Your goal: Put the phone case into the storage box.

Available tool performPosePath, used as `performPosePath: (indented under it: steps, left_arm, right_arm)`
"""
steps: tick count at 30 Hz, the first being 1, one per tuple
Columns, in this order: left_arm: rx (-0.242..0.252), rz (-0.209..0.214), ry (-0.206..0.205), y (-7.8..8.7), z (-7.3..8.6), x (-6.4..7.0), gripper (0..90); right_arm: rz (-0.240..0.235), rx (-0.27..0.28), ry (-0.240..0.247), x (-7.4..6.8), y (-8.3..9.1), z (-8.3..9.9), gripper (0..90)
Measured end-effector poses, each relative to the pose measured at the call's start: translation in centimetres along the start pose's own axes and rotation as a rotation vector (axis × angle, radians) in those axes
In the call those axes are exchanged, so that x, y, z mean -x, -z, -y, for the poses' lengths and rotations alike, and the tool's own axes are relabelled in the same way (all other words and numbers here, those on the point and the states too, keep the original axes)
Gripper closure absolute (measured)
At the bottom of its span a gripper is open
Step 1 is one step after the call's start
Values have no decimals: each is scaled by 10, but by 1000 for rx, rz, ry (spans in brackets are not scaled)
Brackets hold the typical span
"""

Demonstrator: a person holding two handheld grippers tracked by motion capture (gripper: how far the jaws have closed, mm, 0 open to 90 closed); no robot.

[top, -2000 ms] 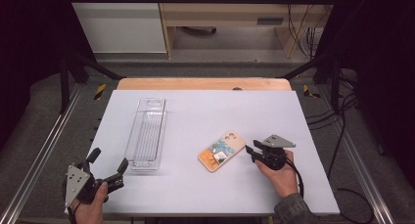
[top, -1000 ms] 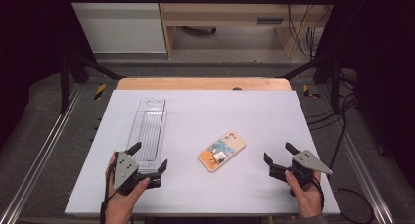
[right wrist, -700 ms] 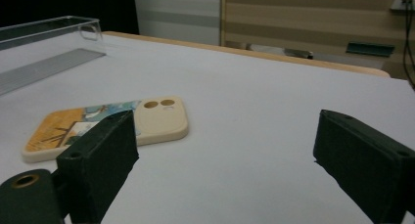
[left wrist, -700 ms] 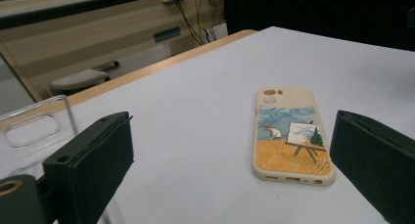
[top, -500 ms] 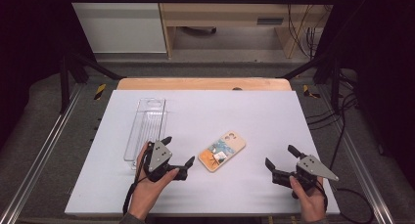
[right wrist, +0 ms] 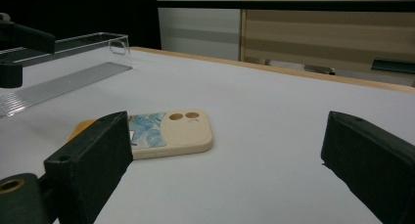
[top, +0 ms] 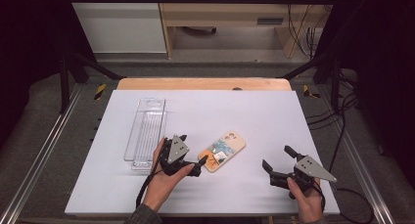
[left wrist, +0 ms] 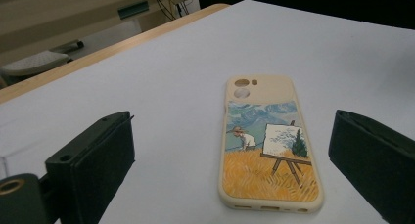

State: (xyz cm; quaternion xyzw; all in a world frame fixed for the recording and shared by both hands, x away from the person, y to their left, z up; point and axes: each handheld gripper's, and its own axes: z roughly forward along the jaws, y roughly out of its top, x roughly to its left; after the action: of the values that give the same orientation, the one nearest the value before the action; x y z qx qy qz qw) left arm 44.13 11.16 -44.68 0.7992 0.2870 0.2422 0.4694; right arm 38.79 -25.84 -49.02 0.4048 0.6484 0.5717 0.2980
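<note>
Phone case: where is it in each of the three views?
High view: phone case lies at table centre, right of the left hand-held gripper.
Left gripper view: centre-right, between the open jaws, camera holes far.
Right gripper view: left of centre, behind the left jaw.
Shared landmark: clear tray.

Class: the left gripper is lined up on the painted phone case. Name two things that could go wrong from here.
1. The cream phone case with the painted easel scene lies flat on the white table; the open left gripper may slip off its thin edges.
2. The clear plastic tray sits just beside that hand and could get nudged.
</note>
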Motion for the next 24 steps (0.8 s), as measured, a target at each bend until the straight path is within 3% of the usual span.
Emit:
performPosePath:
  steps: [6,24]
  left_arm:
    - [-10,25,17,-9,-4,-2,29]
    - [-101,72,-7,-31,-6,6,27]
  right_arm:
    - [-1,-6,-12,0,-1,1,43]
    - [-9,-6,-8,-1,-2,2,32]
